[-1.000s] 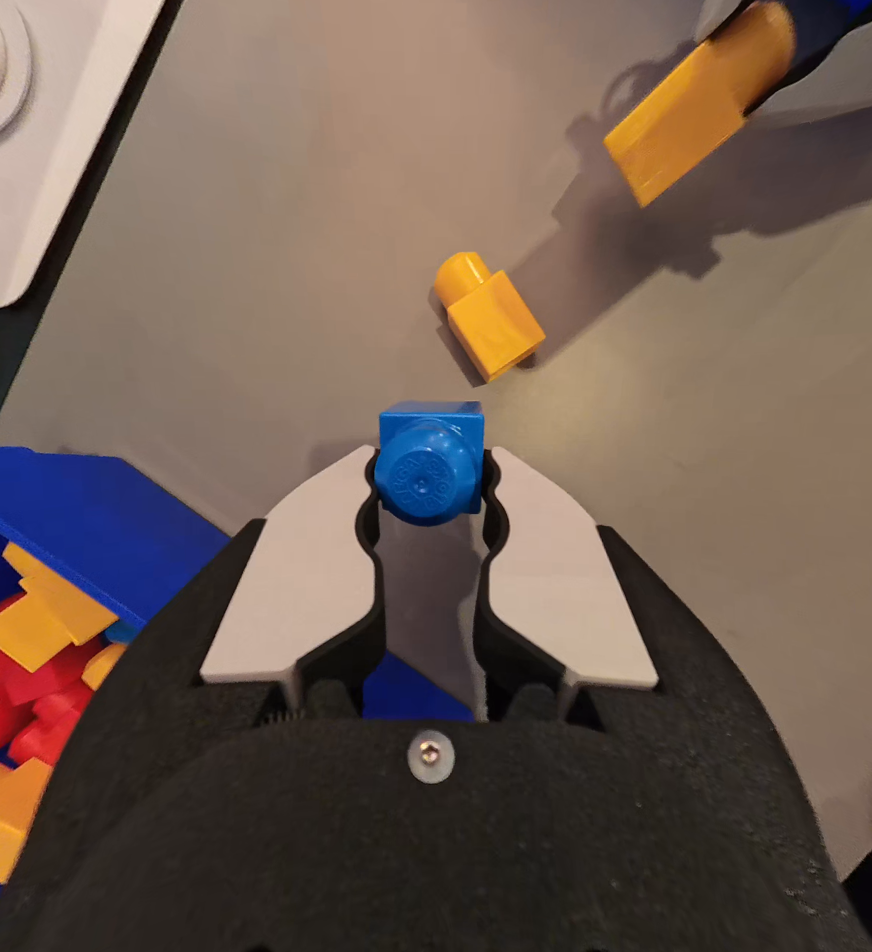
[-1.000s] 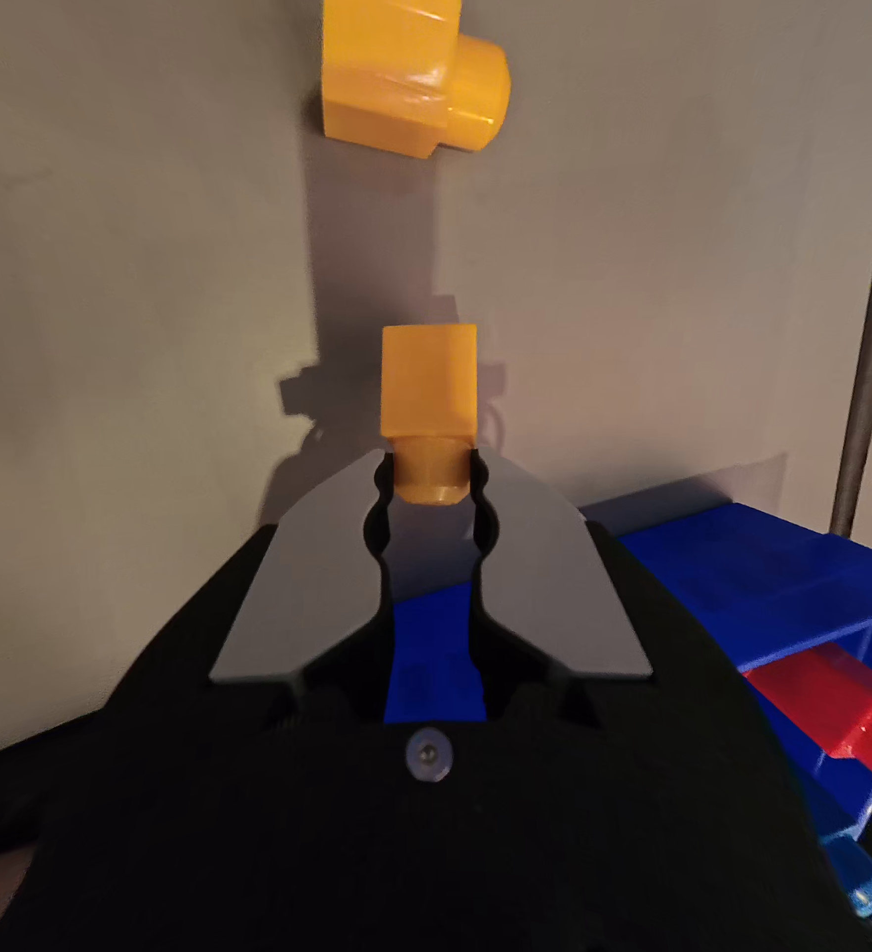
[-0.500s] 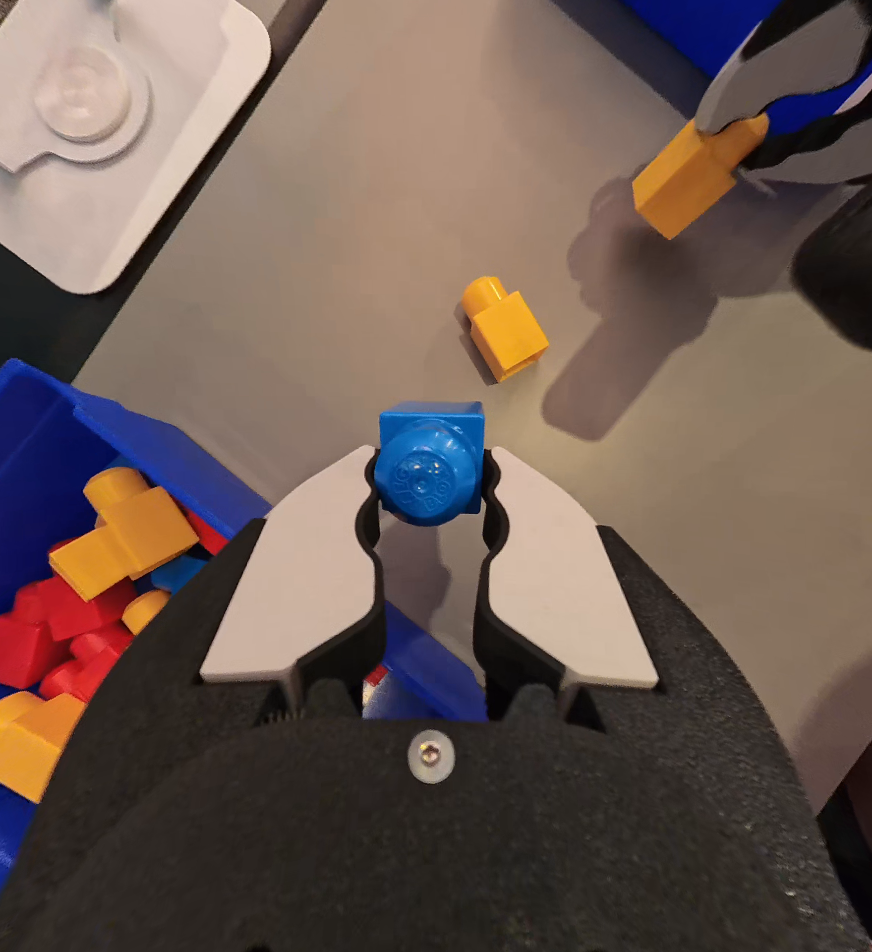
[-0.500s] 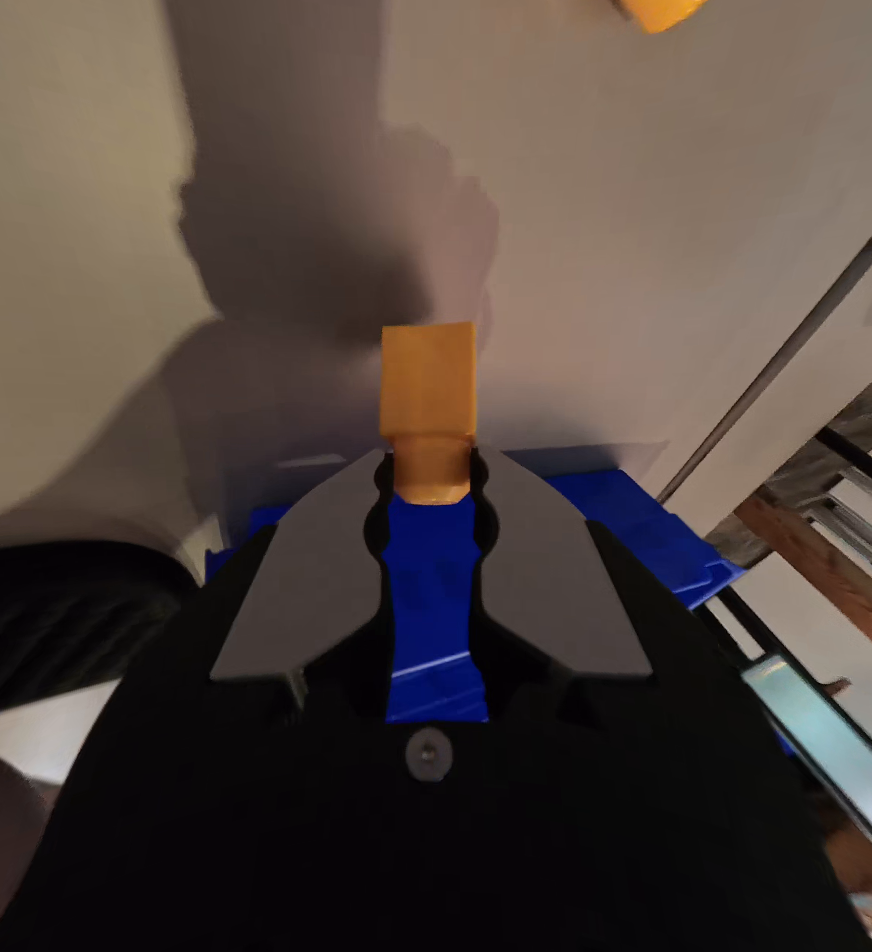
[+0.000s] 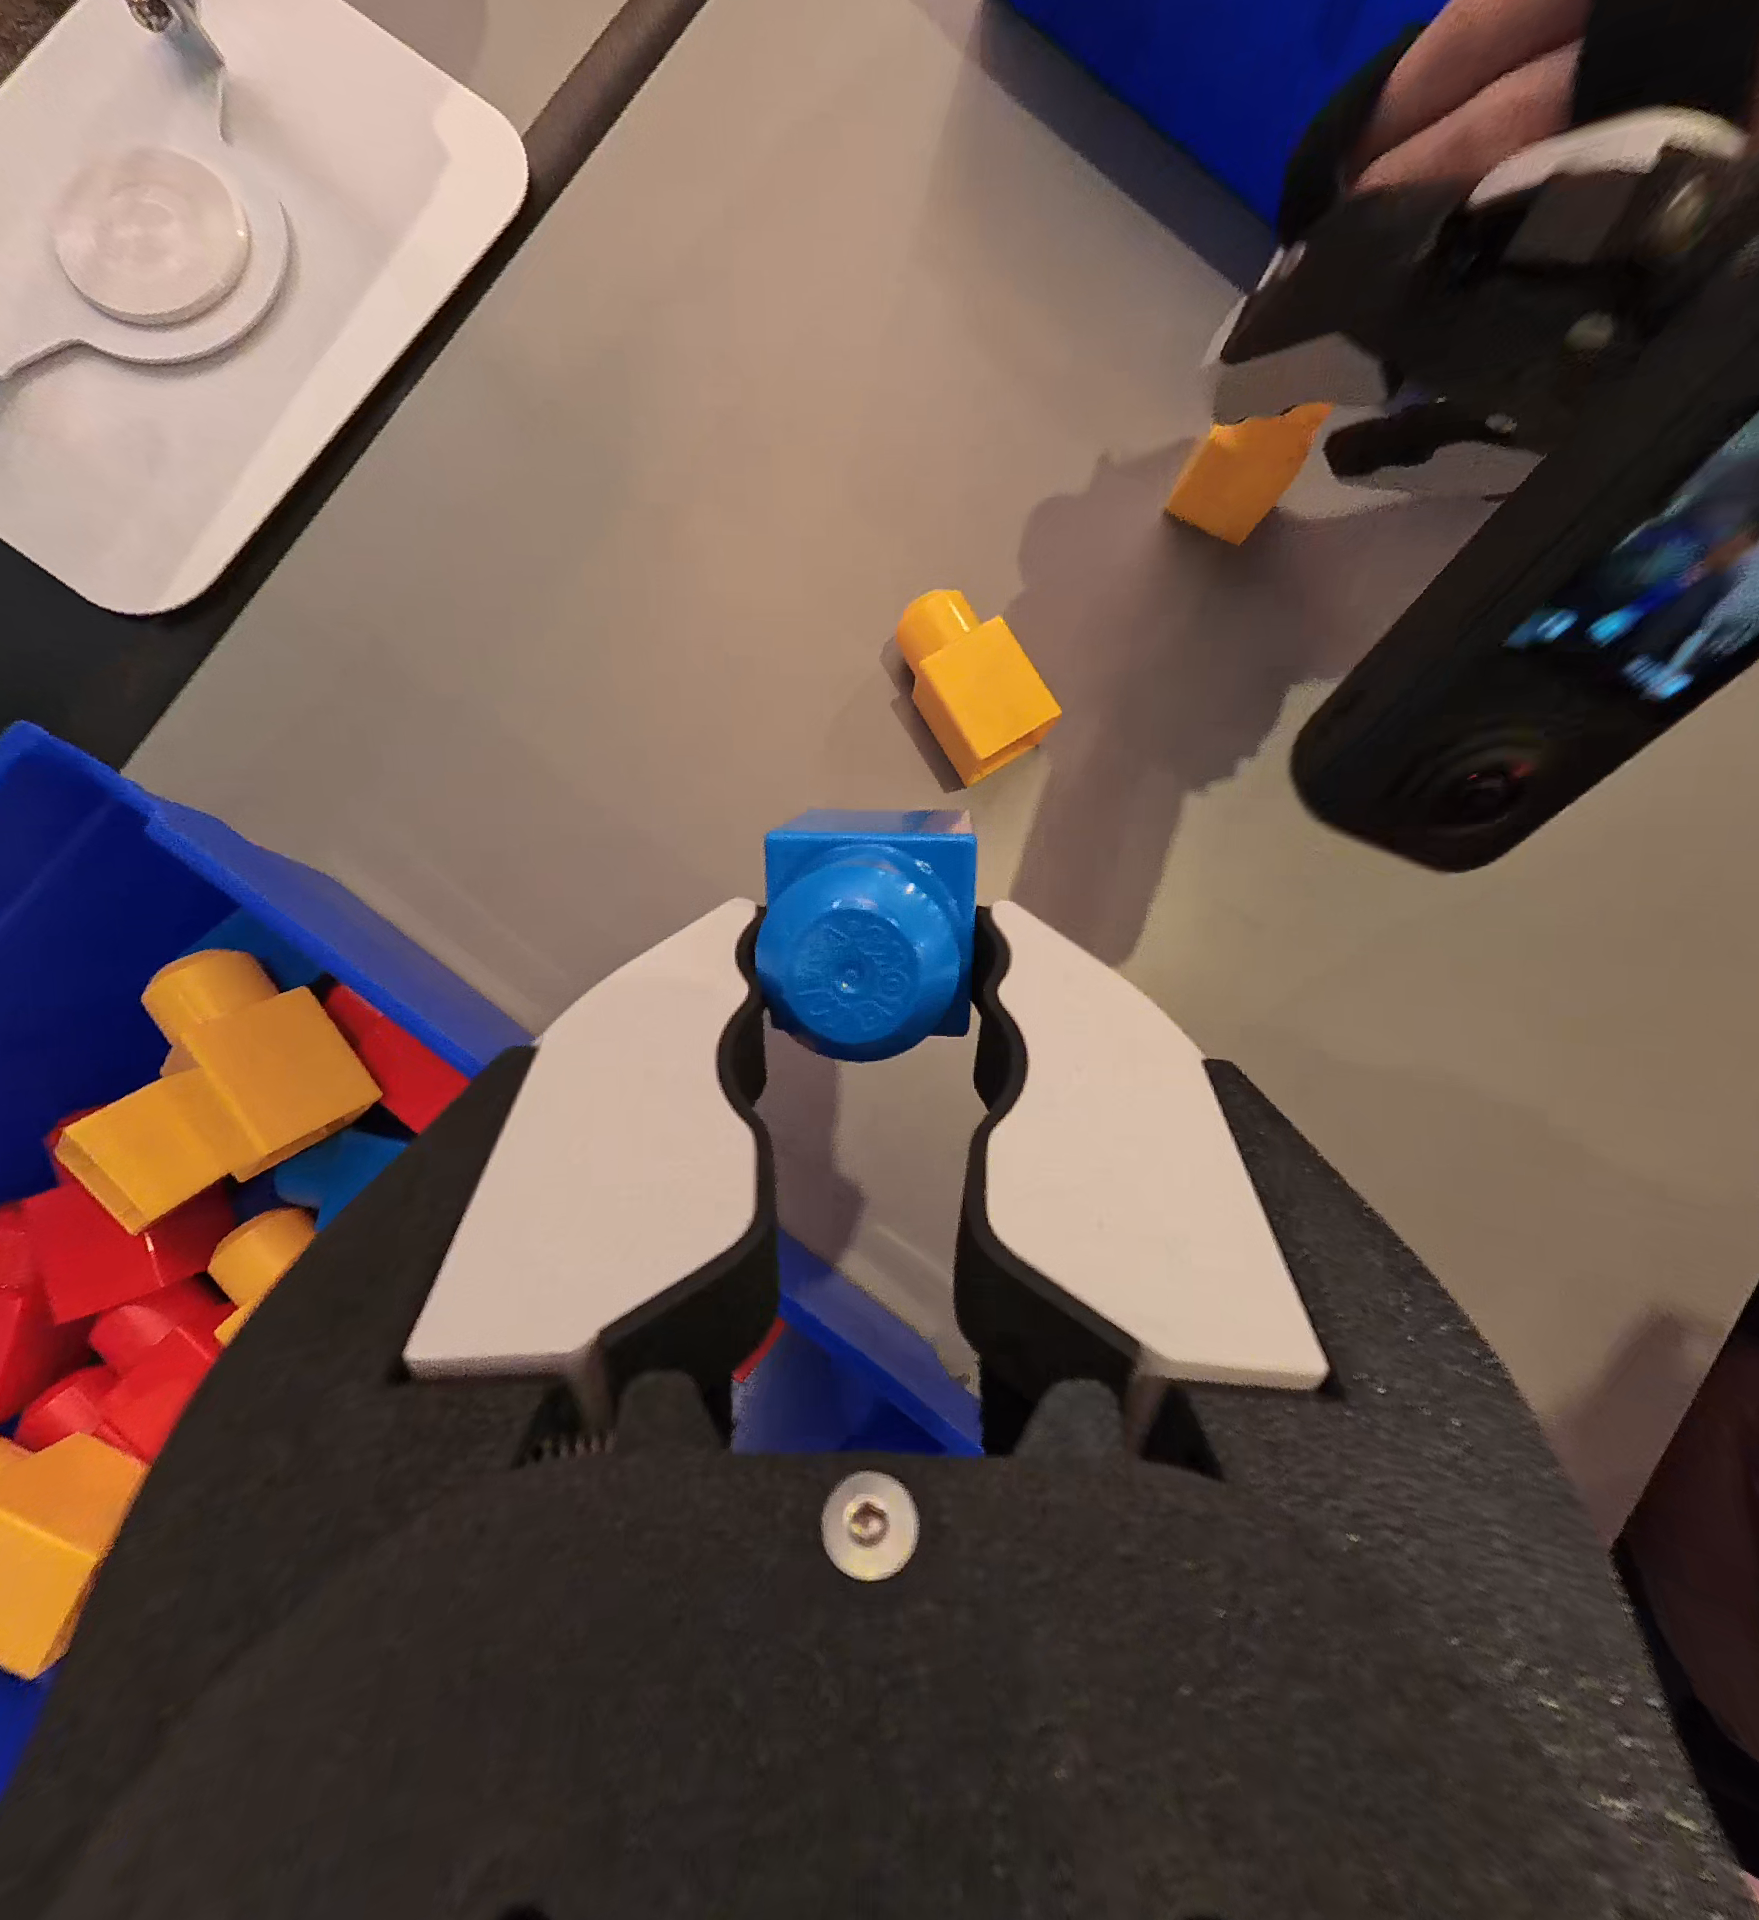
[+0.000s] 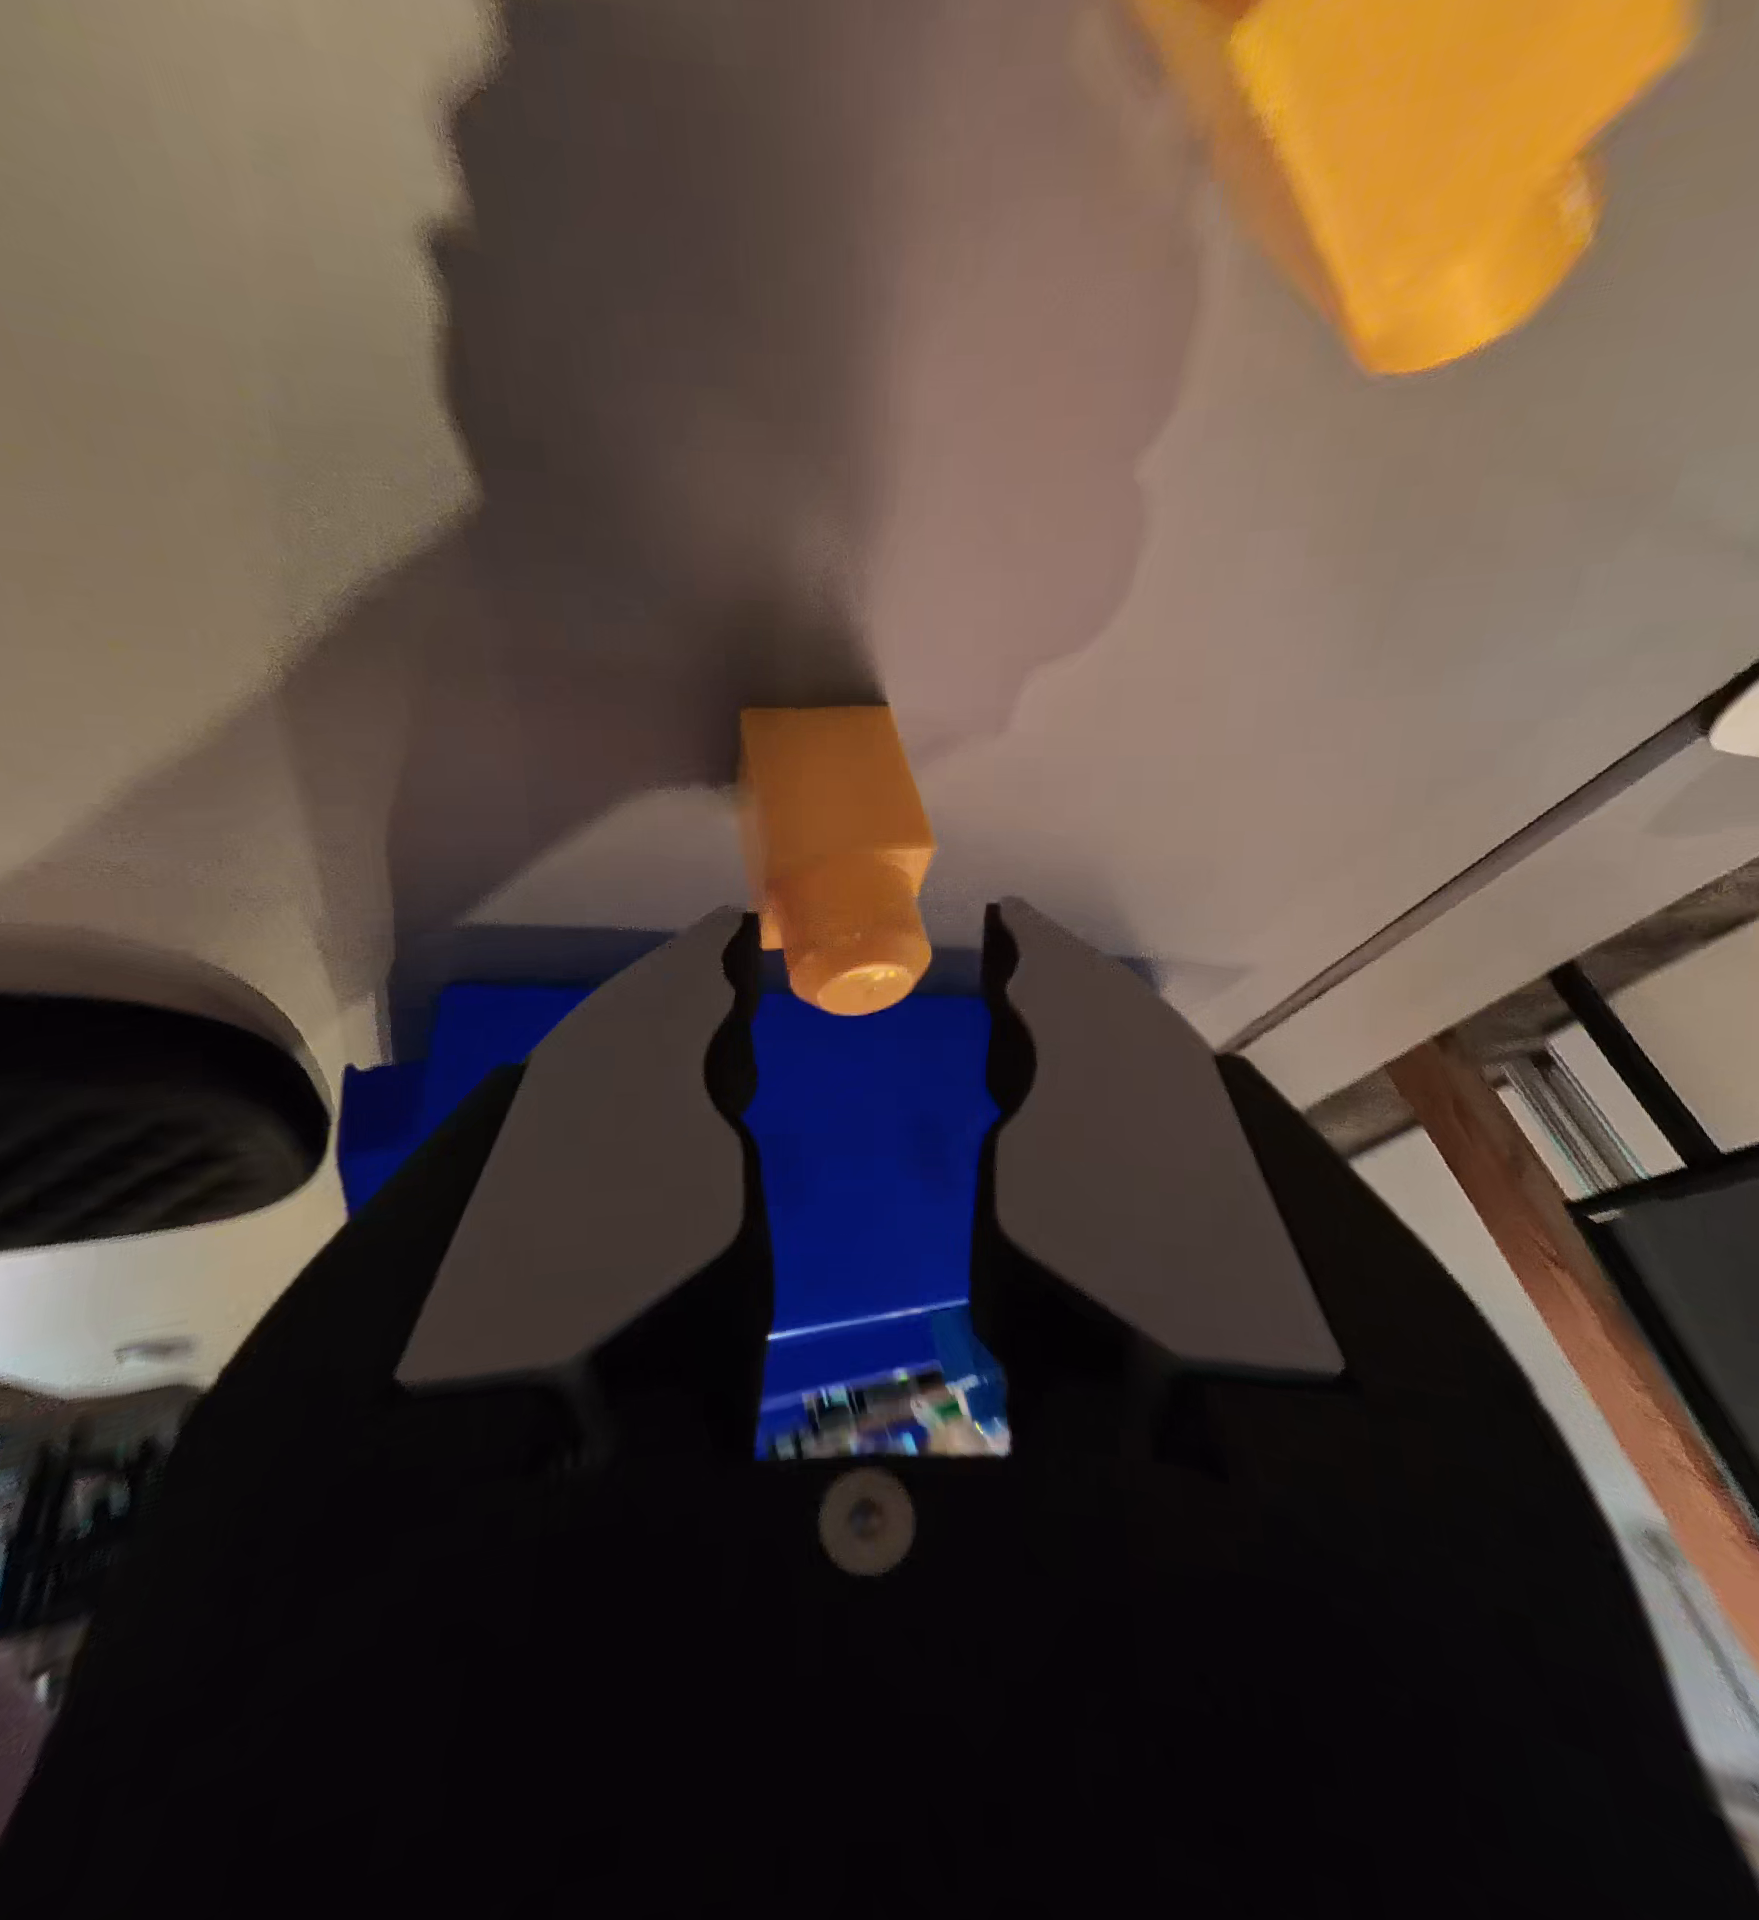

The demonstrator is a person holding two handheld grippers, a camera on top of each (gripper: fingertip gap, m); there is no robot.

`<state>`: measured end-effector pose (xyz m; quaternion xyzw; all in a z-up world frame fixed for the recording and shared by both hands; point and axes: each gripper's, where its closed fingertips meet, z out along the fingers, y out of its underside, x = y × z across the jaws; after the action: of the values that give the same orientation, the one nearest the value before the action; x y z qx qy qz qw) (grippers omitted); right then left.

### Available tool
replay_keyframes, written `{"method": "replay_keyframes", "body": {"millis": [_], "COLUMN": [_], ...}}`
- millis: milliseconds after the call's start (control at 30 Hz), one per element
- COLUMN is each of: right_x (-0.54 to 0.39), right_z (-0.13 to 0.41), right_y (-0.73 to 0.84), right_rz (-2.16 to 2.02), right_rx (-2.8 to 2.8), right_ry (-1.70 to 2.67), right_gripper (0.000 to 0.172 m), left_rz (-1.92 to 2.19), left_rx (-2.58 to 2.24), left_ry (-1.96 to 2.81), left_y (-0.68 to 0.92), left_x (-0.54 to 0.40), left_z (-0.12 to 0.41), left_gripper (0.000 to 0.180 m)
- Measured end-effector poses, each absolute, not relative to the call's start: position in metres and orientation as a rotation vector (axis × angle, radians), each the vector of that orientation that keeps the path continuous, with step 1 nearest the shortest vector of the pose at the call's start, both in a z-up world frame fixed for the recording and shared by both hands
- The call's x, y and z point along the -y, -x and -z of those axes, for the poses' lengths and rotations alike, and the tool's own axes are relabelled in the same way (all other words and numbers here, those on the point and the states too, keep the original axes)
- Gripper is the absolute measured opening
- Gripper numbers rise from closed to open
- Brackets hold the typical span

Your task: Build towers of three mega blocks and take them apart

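1. My left gripper [image 5: 864, 971] pinches a blue block [image 5: 870, 925] above the grey table [image 5: 646, 499].
2. My right gripper [image 6: 864, 935] is spread around a yellow block [image 6: 833, 831] on the table, pads clear.
3. Another yellow block [image 5: 979, 691] lies between them.
4. I judge that tower building is just starting; next, seat blue onto yellow, stud aligned.

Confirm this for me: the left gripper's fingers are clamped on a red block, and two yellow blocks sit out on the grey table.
Wrong colour. The left wrist view shows the left gripper clamped on a blue block, not red. The two yellow blocks are on the grey table as stated.
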<state>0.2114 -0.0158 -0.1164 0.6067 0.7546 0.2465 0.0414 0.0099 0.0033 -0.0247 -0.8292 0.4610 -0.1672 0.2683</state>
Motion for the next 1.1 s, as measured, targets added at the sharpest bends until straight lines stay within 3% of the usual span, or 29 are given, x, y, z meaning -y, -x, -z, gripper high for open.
{"method": "replay_keyframes", "body": {"millis": [100,300,433,700,900,1000,1100], "right_x": [0.019,0.017,0.007,0.039,0.058,0.06,0.06], "right_z": [0.092,0.015,0.042,0.022,0.022,0.021,0.017], "right_y": [-0.187,-0.132,-0.153,-0.093,-0.072,-0.073,-0.073], "right_rz": [-0.434,0.9,0.708,1.541,1.73,1.812,1.872], "right_rx": [-2.455,-2.509,-2.364,-2.282,-2.268,-2.274,-2.265], "right_ry": [-2.188,-2.872,-2.939,-2.714,-2.548,-2.485,-2.472], "right_gripper": [0.044,0.043,0.049,0.049,0.05,0.035,0.035], "left_rz": [0.541,0.779,0.702,0.753,0.793,0.823,0.884], "left_rx": [-1.246,-1.305,-1.353,-1.473,-1.567,-1.595,-1.57], "left_ry": [2.212,2.122,2.161,2.148,2.084,2.05,1.987], "left_y": [-0.013,-0.033,-0.036,-0.059,-0.071,-0.074,-0.08], "left_x": [0.001,0.022,0.022,0.038,0.056,0.062,0.062], "left_z": [0.018,0.003,0.016,0.024,0.02,0.017,0.007], "left_gripper": [0.037,0.037,0.037,0.037,0.037,0.037,0.037]}}
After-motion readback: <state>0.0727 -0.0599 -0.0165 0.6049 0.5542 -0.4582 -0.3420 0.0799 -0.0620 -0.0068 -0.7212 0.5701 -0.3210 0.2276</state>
